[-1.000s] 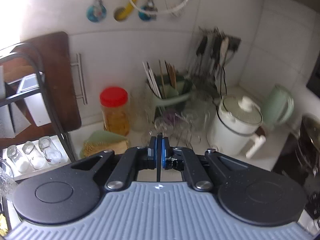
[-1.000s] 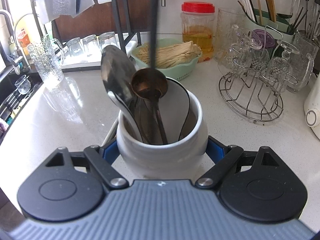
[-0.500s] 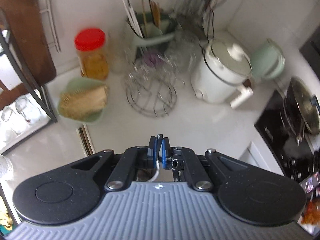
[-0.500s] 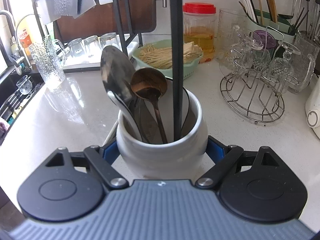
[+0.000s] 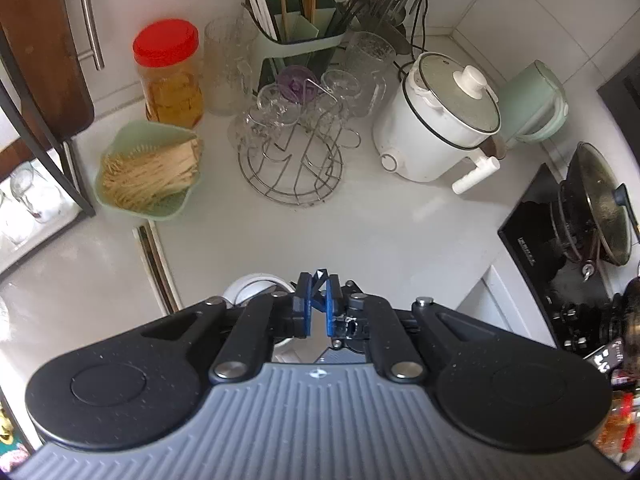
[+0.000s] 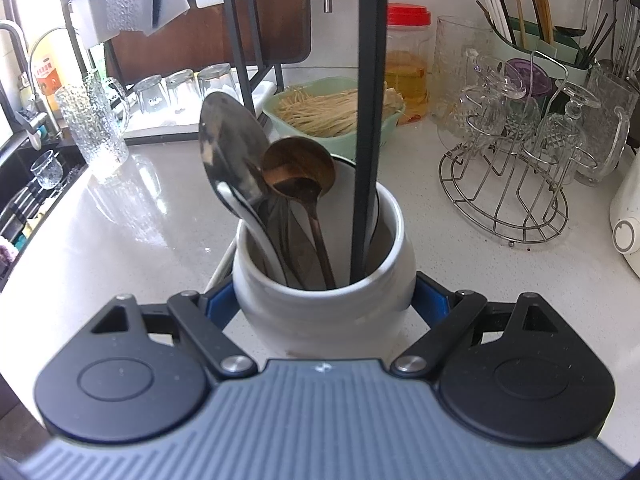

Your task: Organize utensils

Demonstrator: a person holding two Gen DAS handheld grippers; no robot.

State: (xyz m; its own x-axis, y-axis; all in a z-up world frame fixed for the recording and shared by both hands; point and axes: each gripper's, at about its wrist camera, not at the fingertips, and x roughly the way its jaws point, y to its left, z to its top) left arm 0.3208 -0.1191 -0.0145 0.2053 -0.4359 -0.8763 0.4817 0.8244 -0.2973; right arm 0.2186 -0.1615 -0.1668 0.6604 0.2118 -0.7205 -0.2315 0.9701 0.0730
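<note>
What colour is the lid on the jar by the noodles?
The jar lid is bright red, clearest in the left wrist view.
</note>
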